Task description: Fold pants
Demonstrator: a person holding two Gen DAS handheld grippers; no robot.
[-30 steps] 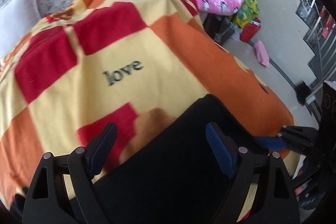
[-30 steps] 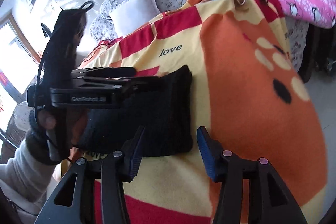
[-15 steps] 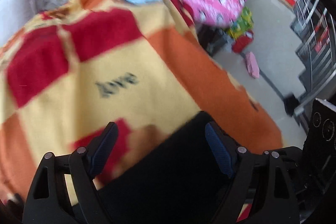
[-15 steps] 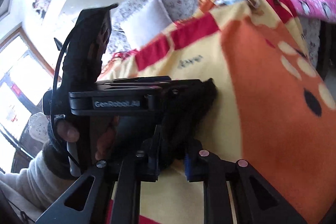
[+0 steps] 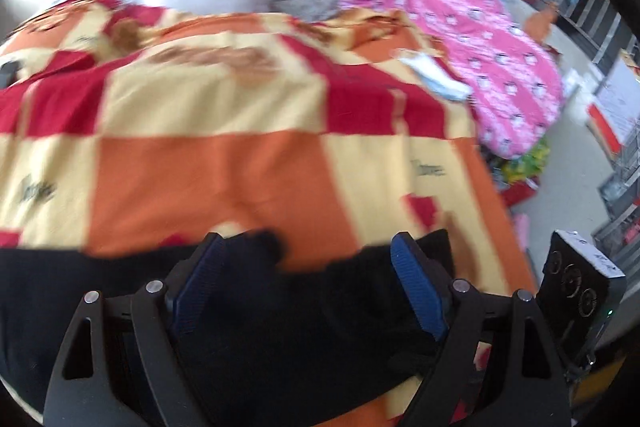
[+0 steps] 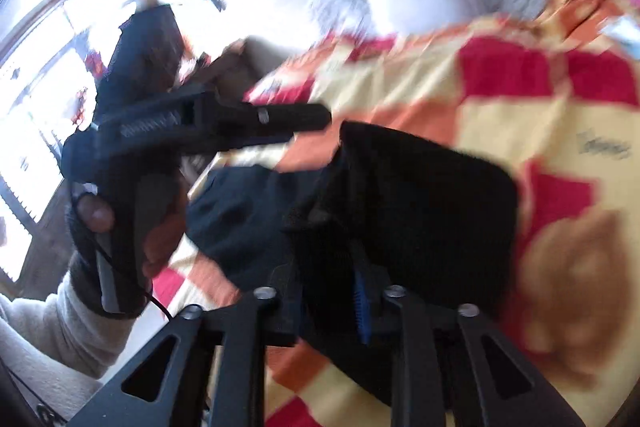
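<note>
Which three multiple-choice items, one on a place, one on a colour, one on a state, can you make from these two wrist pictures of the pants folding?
1. Where do the black pants lie?
A. on the checked blanket
B. on the floor
C. on the white pillow

2. What colour are the pads on the left gripper?
A. green
B. blue
C. white

3. How is the right gripper now?
A. wide open, nothing between the jaws
B. out of view
C. closed on the black fabric

Answers:
1 A: the checked blanket shows all around them.
2 B: both pads are blue.
3 C: fabric bunches between its narrow jaws.
</note>
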